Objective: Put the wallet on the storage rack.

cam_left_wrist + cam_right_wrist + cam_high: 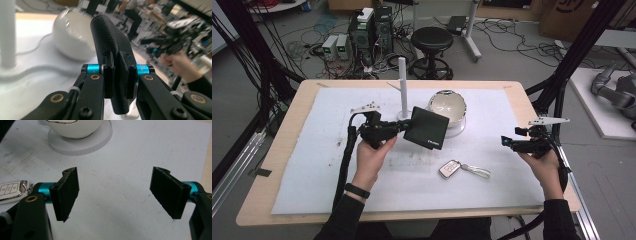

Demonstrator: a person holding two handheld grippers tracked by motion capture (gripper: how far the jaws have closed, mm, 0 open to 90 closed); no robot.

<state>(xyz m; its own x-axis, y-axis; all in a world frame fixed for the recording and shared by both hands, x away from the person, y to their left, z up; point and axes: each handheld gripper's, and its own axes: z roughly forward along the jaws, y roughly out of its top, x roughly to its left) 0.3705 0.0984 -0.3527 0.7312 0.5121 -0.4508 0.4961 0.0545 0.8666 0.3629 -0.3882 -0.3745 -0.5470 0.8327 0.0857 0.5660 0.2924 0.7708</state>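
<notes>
Black pebbled leather marks the wallet (427,128), which is clamped edge-on between the two pads of the left gripper (404,126). In the left gripper view the wallet (113,52) stands upright between the jaws, its rounded spine rising well above the pads and its lower end hanging a little below them; both pads press flat on its faces. From the high view the wallet juts out from the gripper's tips toward the white bowl (447,107) and appears lifted clear of the white mat (312,165), though the gap under it is hard to judge from that angle.

Just beyond the wallet sits the white bowl on its round white base (82,143), its near edge partly covered by the wallet's far corner. Beside the wallet, on the side away from the bowl, a white upright post (402,82) rises from the mat. Nearer the person than the wallet, and well apart from it, a car key (450,168) with a strap lies flat on the mat.

Farther out, well away from the wallet near the tabletop (287,130) edge, the right gripper (508,142) is held in the person's right hand. Its jaws stand wide apart with nothing between them, and in the right gripper view bare mat shows through the gap, with the car key (10,190) beside one jaw.
</notes>
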